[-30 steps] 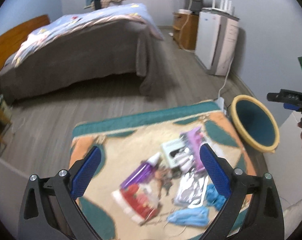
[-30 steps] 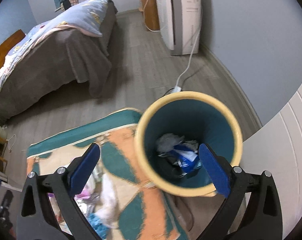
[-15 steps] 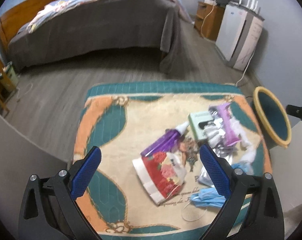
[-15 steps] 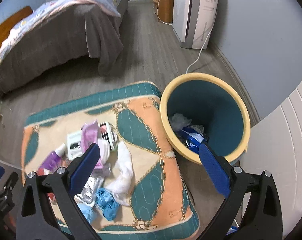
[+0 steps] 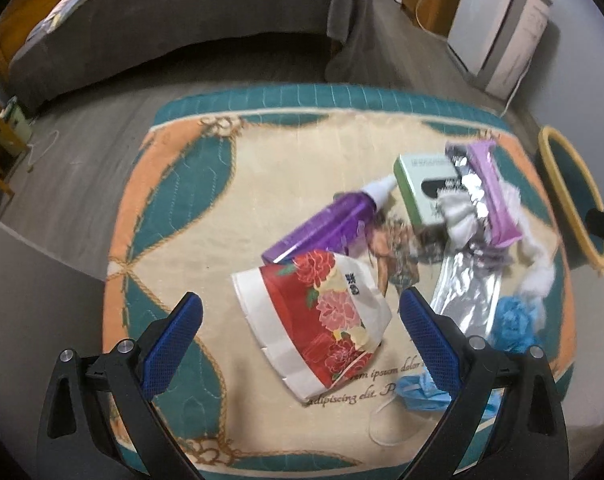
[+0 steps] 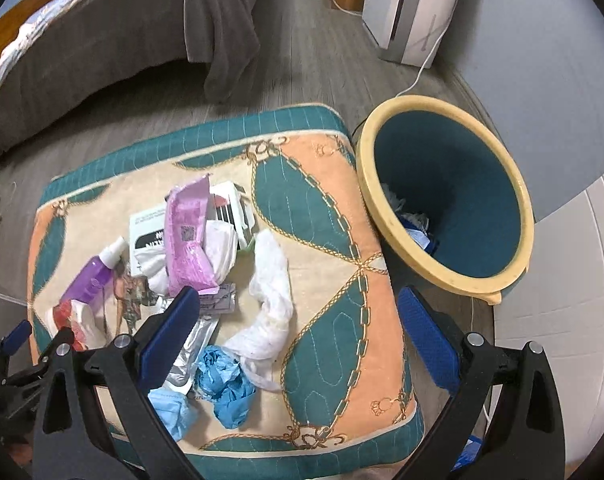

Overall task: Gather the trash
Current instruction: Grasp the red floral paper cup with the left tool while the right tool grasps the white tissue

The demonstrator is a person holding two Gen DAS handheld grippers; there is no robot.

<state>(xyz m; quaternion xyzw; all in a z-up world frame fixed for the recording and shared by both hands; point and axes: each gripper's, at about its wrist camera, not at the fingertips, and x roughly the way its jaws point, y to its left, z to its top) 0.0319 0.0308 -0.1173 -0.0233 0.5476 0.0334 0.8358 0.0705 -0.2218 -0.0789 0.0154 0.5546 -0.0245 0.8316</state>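
Note:
Trash lies on a patterned rug (image 5: 173, 200): a red floral paper cup (image 5: 322, 320), a purple bottle (image 5: 326, 224), a green-white box (image 5: 422, 184), a pink wrapper (image 5: 494, 200), a silver foil packet (image 5: 470, 296), white tissue (image 6: 273, 280), a crumpled blue glove (image 6: 225, 384) and a blue mask (image 5: 422, 392). My left gripper (image 5: 299, 340) is open above the cup. My right gripper (image 6: 299, 332) is open and empty over the rug's right part. A yellow-rimmed teal bin (image 6: 446, 208) beside the rug holds some trash.
A bed with a grey cover (image 6: 113, 40) stands behind the rug on a wood floor. A white appliance (image 6: 414, 8) with a cable stands by the far wall. A white panelled surface (image 6: 574, 300) is at the right.
Both grippers have pulled back and tilted down. The left view now centres on the cup; the right view has swung from the bin's inside to the rug and trash.

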